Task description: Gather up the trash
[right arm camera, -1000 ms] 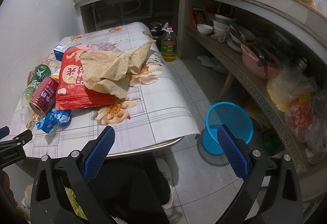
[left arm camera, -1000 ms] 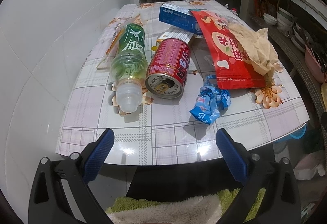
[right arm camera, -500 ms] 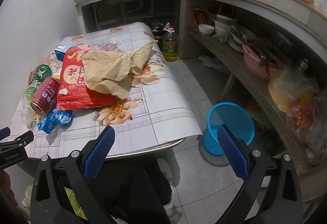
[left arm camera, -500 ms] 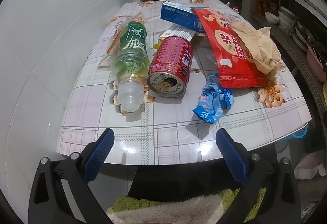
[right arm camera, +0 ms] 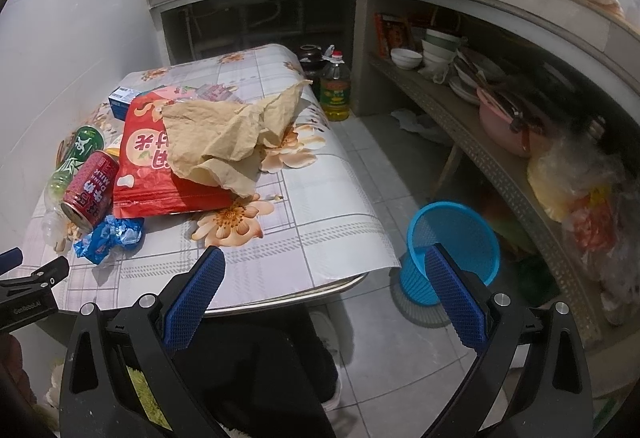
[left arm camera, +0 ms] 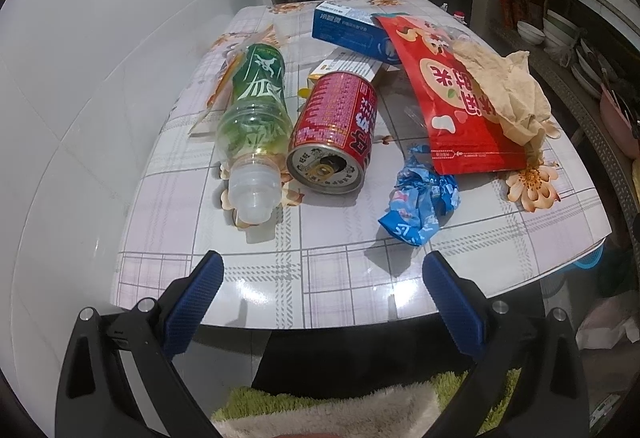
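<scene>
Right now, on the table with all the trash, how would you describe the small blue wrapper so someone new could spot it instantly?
Start at the floral, plaid-patterned table and look toward its near edge. There, just in front of the big red snack bag and right of the toppled red drink can, lies the crumpled blue plastic wrapper. It is the only scrunched, shiny blue piece.

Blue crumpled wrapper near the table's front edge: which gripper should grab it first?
Left, probably. The left gripper is open, aimed at the table, with the blue wrapper just ahead. The right gripper points past the table corner toward the blue basket.

Red can (left arm camera: 334, 136) beside green bottle (left arm camera: 256, 110)
</scene>
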`<state>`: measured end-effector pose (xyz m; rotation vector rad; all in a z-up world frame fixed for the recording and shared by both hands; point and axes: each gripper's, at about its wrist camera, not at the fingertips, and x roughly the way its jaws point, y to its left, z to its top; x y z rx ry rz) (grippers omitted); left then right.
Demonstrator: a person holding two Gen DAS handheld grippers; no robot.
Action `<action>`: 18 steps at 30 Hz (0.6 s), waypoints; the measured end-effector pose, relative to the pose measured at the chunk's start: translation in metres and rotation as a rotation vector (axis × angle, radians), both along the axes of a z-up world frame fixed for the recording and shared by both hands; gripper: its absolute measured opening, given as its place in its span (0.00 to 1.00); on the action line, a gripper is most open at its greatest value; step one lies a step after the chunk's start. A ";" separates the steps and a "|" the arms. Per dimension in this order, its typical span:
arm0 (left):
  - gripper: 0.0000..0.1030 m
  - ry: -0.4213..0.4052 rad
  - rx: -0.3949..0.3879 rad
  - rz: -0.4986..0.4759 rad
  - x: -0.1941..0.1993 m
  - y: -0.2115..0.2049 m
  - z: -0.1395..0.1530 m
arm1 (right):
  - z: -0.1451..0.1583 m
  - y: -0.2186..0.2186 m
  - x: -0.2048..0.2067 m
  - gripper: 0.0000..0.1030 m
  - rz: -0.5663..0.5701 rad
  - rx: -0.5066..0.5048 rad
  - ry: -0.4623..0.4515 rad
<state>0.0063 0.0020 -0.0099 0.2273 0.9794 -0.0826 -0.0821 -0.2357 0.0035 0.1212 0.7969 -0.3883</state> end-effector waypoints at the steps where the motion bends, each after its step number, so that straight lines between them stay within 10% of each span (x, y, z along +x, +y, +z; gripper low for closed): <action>1: 0.95 -0.005 0.001 -0.004 0.000 0.000 0.001 | 0.000 0.000 0.001 0.93 0.002 0.003 -0.002; 18: 0.95 -0.137 -0.146 -0.161 0.015 0.015 0.031 | 0.036 0.004 0.033 0.93 0.205 -0.046 -0.270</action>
